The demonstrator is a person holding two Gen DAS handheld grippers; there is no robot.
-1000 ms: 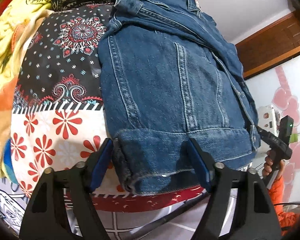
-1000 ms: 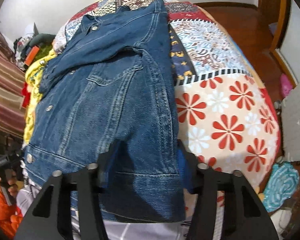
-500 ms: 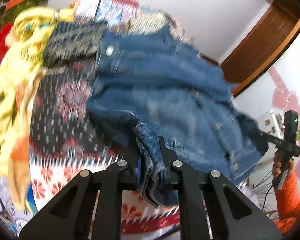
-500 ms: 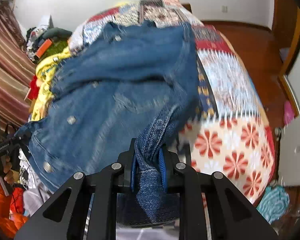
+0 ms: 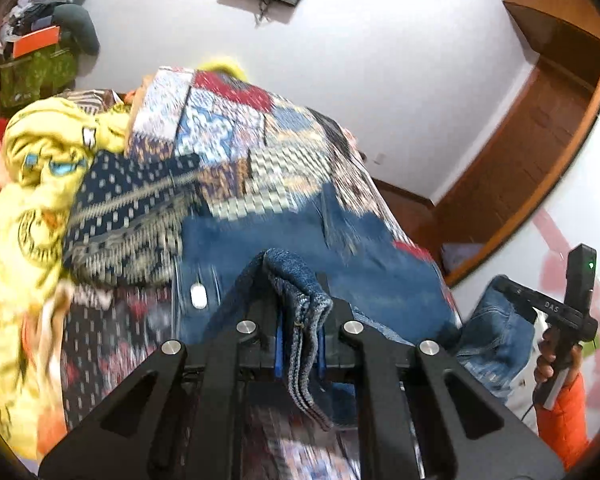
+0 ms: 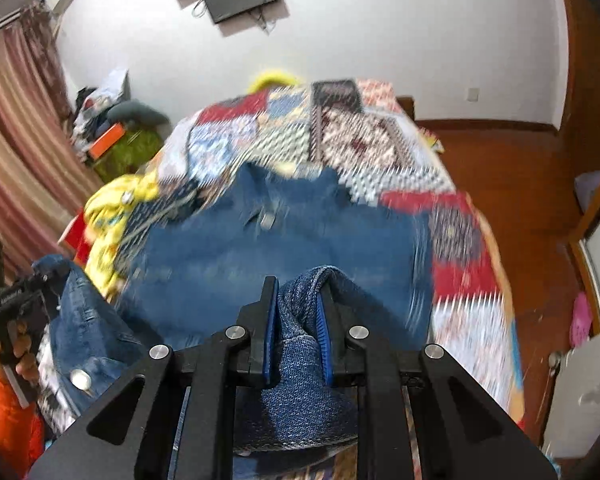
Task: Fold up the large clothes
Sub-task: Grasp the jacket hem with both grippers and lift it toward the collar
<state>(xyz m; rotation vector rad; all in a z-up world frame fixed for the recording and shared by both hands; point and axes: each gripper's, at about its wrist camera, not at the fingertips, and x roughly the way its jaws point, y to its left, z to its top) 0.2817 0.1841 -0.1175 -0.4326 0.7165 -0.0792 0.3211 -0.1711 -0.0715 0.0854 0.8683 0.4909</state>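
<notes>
Up close in the left wrist view, our left gripper (image 5: 299,338) pinches one fold of the jacket (image 5: 300,256), which lies across the bed (image 5: 260,136) toward its near edge. From the right wrist view, our right gripper (image 6: 297,334) clamps another fold of that one jacket (image 6: 236,252).

A second ago our left gripper (image 5: 299,344) and right gripper (image 6: 297,332) stood open at the hem of the denim jacket (image 6: 276,248), which lay flat on the quilt (image 6: 380,136). Now both are clamped on bunched hem folds and raised above the quilt, the jacket's lower part lifted and the rest trailing toward the quilt's far end.
</notes>
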